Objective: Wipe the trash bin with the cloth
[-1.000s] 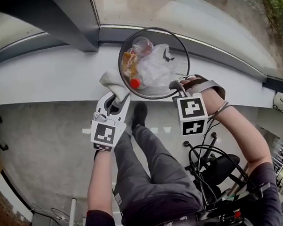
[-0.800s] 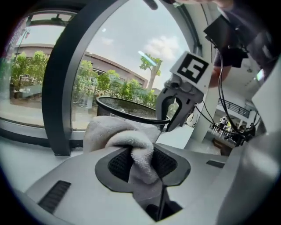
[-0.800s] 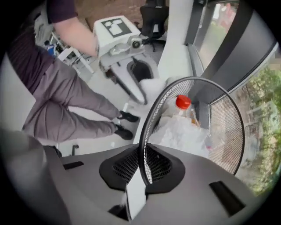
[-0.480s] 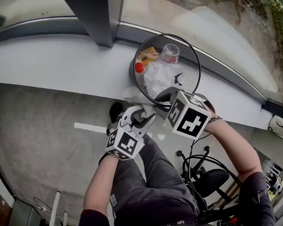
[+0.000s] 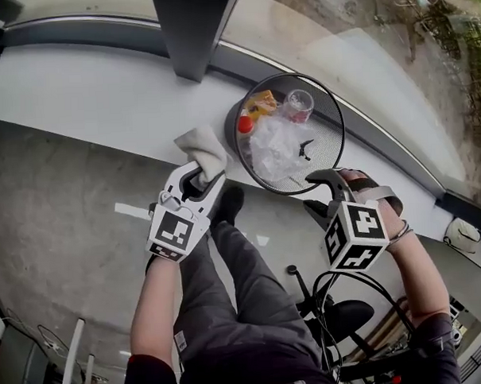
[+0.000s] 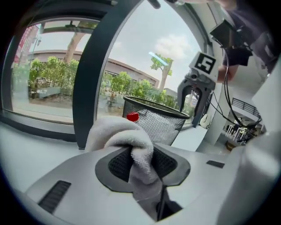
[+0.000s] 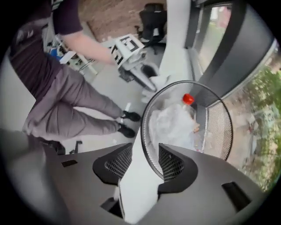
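Trash bin [image 5: 323, 120] rim between just-opened jaws of right hand-held gripper [image 5: 318, 193]; left hand-held gripper [image 5: 194, 176] clenches cloth [image 5: 203, 146]

Top centre, dark grey window pillar [image 5: 194, 30] standing on the long white ledge [image 5: 77, 99]. Left of frame, glossy grey concrete floor [image 5: 59, 235]. Bottom centre, grey trousers [image 5: 237, 307] leading up to a black shoe [image 5: 227, 204]. Lower right, black swivel chair [image 5: 349, 311]. Over in the left gripper view, green trees [image 6: 48, 74] beyond the glass.

The trash bin [image 5: 325, 116] hides its base; its litter [image 5: 274, 146], perhaps wrappers, is indistinct.
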Motion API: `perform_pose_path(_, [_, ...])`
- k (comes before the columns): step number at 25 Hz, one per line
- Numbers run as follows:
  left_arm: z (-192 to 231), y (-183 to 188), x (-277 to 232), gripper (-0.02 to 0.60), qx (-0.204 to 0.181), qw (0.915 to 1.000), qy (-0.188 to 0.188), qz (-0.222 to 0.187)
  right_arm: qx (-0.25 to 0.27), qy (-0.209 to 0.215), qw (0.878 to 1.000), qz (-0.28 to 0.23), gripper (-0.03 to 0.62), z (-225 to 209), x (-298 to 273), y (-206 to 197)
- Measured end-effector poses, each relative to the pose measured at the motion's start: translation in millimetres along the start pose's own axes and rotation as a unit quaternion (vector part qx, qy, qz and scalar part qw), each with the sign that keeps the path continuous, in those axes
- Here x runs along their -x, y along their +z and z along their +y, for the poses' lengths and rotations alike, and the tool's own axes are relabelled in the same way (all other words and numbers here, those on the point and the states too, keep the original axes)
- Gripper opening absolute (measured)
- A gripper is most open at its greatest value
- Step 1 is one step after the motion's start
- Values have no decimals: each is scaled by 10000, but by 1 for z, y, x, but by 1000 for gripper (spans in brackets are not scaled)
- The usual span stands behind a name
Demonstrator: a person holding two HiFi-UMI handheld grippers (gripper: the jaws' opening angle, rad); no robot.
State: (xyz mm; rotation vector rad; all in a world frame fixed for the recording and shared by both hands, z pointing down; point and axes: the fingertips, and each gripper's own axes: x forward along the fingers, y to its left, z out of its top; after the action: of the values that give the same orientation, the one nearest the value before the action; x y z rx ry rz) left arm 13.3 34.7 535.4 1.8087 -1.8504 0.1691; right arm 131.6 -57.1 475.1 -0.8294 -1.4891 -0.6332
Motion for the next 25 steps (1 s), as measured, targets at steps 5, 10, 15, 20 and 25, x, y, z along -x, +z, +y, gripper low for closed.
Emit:
perform_pose_path(5, [-12, 1, -12, 94, -46, 9993, -360, 130, 314, 49, 9985, 440, 222, 4, -36, -1])
perform_pose_path(10, [-59, -9, -23, 94, -747, 9923, -862, 480, -710, 365, 9968, -24, 125, 7, -44, 29])
perform_pose_path(15, [-102, -22, -26, 94, -1107, 9824, -1345, 676, -2139, 871, 9710, -616, 80, -2, -38, 60])
perform_pose_path(20, [-134, -30, -28, 94, -1322, 9728, -1761, 723, -3008, 739, 9433, -1194, 78, -24, -32, 86])
perform_pose_path(25, [-139, -35, -29, 94, -1238, 9725, -1831, 738, -3513, 737, 9183, -1672, 80, -36, -33, 108])
